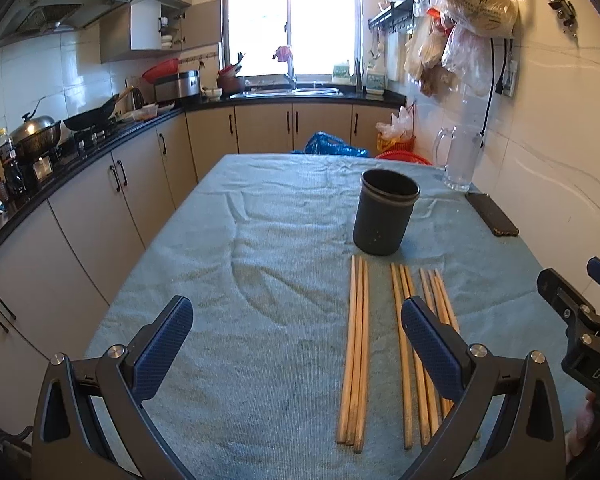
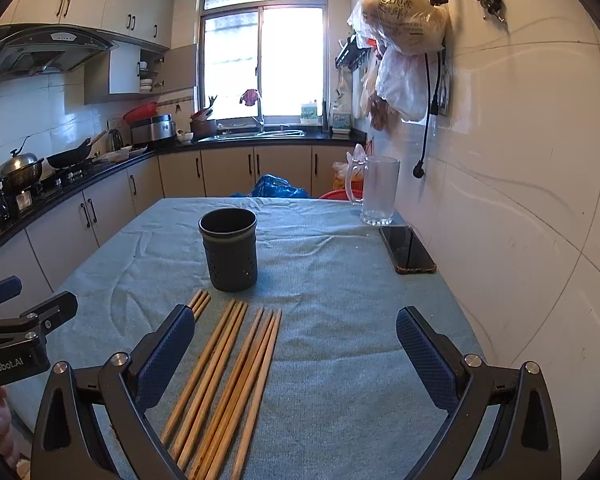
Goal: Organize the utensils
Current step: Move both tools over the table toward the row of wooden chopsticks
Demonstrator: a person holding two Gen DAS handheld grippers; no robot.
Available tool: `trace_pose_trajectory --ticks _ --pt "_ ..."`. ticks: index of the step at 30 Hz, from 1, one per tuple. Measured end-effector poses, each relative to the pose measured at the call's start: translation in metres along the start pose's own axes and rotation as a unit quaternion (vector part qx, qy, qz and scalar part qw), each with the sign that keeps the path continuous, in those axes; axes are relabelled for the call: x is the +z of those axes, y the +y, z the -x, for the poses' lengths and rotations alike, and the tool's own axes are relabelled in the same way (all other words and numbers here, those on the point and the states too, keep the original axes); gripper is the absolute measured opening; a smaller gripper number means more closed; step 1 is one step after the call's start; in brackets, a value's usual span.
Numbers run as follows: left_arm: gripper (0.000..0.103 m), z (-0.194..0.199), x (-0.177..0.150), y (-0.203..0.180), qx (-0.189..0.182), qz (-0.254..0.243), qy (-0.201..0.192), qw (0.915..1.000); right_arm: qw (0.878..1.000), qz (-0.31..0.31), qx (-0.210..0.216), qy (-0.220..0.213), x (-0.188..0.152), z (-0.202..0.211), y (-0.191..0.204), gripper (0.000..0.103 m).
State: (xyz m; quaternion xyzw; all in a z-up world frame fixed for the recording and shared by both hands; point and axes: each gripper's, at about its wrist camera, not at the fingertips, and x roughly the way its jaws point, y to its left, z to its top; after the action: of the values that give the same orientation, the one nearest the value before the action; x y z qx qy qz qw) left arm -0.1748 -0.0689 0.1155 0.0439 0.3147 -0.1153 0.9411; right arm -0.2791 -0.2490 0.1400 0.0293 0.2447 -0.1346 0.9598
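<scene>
Left wrist view: the left claw hangs spread wide and empty above the bench; chopsticks lie toward its near right edge, just before the dark holder.

Right wrist view: the right claw gapes empty beside those chopsticks.

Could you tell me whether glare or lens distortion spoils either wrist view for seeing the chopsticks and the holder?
Left wrist view: the window is blown out white, yet the chopsticks and dark holder stay sharp; the counter line bows from the fisheye. Right wrist view: the same overexposed window, the phone screen reflects light, the wall tile lines curve, and the chopsticks are clear.
</scene>
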Motion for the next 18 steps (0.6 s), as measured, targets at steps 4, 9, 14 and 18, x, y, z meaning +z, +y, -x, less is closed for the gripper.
trace_pose_trajectory --ticks 4,9,14,18 --pt "0.103 -0.012 -0.004 -0.001 0.005 -0.007 0.022 0.9997 1.000 -0.001 0.000 0.010 -0.003 -0.005 0.001 0.102" --pt "0.103 -0.029 -0.008 0.004 0.011 -0.013 0.048 0.9987 1.000 -0.004 0.003 0.030 -0.007 -0.018 0.000 0.102" --pt "0.103 -0.053 -0.009 0.015 0.022 -0.012 0.075 0.9969 0.999 0.002 0.002 0.053 -0.010 -0.036 -0.002 0.102" --pt "0.103 -0.073 -0.009 0.021 0.027 -0.022 0.095 0.9949 0.997 0.004 0.007 0.075 -0.015 -0.054 -0.007 0.102"
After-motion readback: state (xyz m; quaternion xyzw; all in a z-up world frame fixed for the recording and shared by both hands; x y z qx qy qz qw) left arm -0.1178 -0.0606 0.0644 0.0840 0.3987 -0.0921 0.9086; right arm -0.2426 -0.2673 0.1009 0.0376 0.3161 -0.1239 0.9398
